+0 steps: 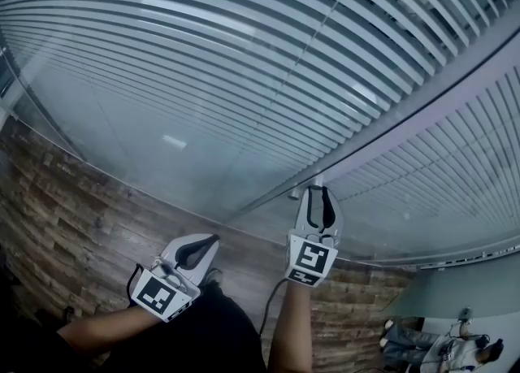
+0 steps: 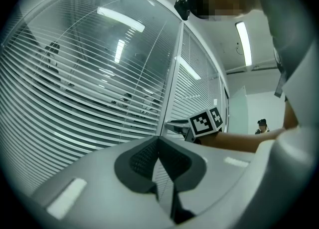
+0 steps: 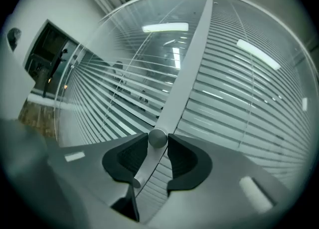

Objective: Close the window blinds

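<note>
Blinds [image 1: 244, 62] with horizontal slats fill the upper frame, behind glass. At lower centre the right gripper [image 1: 318, 193] is clamped on a round knob [image 3: 158, 137] on the grey mullion [image 3: 192, 63] (its marker cube [image 1: 310, 259] faces the camera). At lower left the left gripper [image 1: 210, 241] has its jaws together, holding nothing.

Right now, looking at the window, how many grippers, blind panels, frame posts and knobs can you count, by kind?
Grippers: 2
Blind panels: 2
Frame post: 1
Knobs: 2
Total: 7
</note>
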`<state>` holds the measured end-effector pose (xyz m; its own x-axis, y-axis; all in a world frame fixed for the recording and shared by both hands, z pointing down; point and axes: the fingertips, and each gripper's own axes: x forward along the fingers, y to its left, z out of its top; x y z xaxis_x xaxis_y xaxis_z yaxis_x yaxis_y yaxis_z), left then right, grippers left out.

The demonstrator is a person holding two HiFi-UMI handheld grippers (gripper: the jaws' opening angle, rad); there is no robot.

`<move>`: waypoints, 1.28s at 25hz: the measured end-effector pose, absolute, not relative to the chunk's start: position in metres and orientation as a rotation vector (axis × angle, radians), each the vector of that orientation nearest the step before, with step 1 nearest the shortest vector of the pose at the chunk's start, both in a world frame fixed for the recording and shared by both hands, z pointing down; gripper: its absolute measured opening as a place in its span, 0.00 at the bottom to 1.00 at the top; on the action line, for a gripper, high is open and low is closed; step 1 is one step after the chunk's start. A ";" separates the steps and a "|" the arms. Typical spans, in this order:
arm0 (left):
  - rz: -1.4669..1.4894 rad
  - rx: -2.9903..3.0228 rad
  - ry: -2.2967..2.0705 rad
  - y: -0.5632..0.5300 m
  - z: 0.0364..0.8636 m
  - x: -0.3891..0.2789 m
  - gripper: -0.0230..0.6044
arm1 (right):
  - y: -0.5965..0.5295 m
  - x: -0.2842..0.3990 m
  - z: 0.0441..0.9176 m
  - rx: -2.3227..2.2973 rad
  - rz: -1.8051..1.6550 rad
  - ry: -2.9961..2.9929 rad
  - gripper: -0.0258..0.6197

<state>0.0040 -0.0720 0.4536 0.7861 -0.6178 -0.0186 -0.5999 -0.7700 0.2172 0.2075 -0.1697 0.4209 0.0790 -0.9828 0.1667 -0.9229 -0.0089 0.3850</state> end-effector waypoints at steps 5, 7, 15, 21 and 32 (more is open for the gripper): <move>-0.152 2.782 -0.957 -0.063 0.455 -0.014 0.03 | -0.154 0.194 0.418 2.181 0.018 -2.033 0.28; -0.151 2.778 -0.957 -0.064 0.457 -0.015 0.03 | -0.157 0.193 0.422 2.246 0.176 -2.118 0.29; -0.136 2.759 -0.958 -0.070 0.457 -0.009 0.03 | -0.169 0.201 0.424 2.376 0.442 -2.192 0.28; -0.135 2.758 -0.949 -0.070 0.459 -0.014 0.03 | -0.171 0.200 0.422 2.413 0.431 -2.157 0.24; -0.142 2.760 -0.929 -0.069 0.463 -0.025 0.03 | -0.166 0.182 0.423 2.222 0.097 -1.973 0.24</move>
